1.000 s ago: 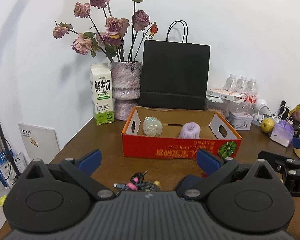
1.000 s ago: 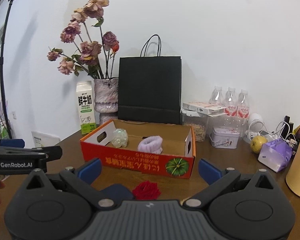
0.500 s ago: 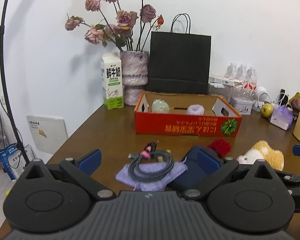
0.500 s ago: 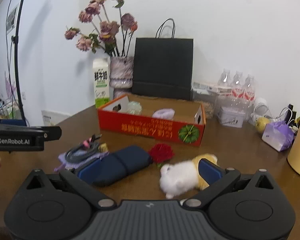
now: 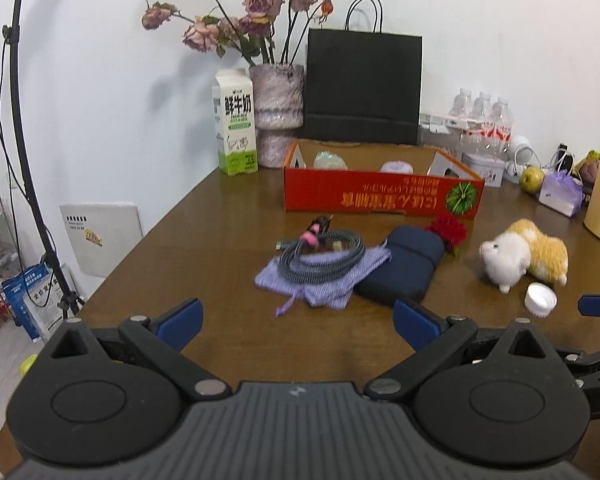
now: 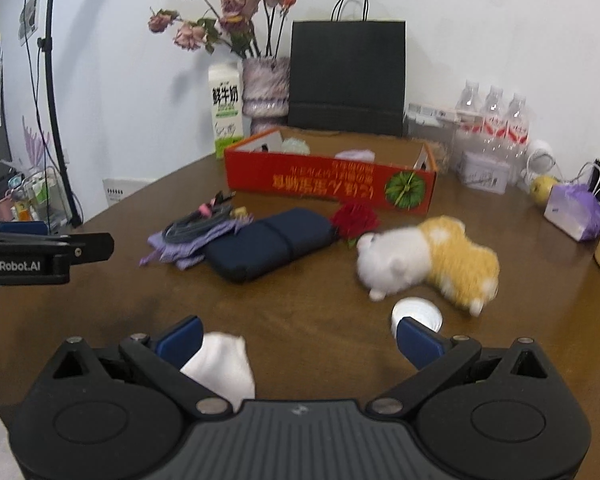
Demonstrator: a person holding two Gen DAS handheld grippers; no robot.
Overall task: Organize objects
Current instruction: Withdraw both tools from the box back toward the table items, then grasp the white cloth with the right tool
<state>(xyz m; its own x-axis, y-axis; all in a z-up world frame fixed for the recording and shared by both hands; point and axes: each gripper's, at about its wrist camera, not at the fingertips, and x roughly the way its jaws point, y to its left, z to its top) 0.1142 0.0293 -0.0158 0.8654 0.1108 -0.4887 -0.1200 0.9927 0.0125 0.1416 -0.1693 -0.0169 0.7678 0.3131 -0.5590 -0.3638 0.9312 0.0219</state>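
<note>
An orange cardboard box (image 5: 380, 196) (image 6: 328, 184) stands mid-table holding a pale green item (image 5: 330, 159) and a lilac ring-shaped item (image 5: 397, 167). In front of it lie a coiled cable (image 5: 320, 256) on a lilac pouch (image 5: 324, 276), a navy case (image 5: 404, 264) (image 6: 268, 240), a red rose (image 5: 448, 230) (image 6: 354, 220), a white-and-yellow plush toy (image 5: 524, 256) (image 6: 424, 256) and a white cap (image 5: 541, 300) (image 6: 416, 310). My left gripper (image 5: 298, 322) is open, short of the pouch. Held open too, my right gripper (image 6: 298, 340) has white cloth (image 6: 220, 364) beside its left finger.
A milk carton (image 5: 236, 122), a vase of dried roses (image 5: 278, 112) and a black paper bag (image 5: 362, 88) line the wall. Water bottles (image 6: 494, 120), a tin (image 6: 484, 172), a pear (image 5: 532, 178) and a lilac packet (image 6: 576, 210) crowd the right. A lamp stand (image 5: 28, 140) rises at left.
Both grippers have pulled back from the box and tilted down. The cable, pouch, case, rose, plush toy, cap and white cloth have come into view.
</note>
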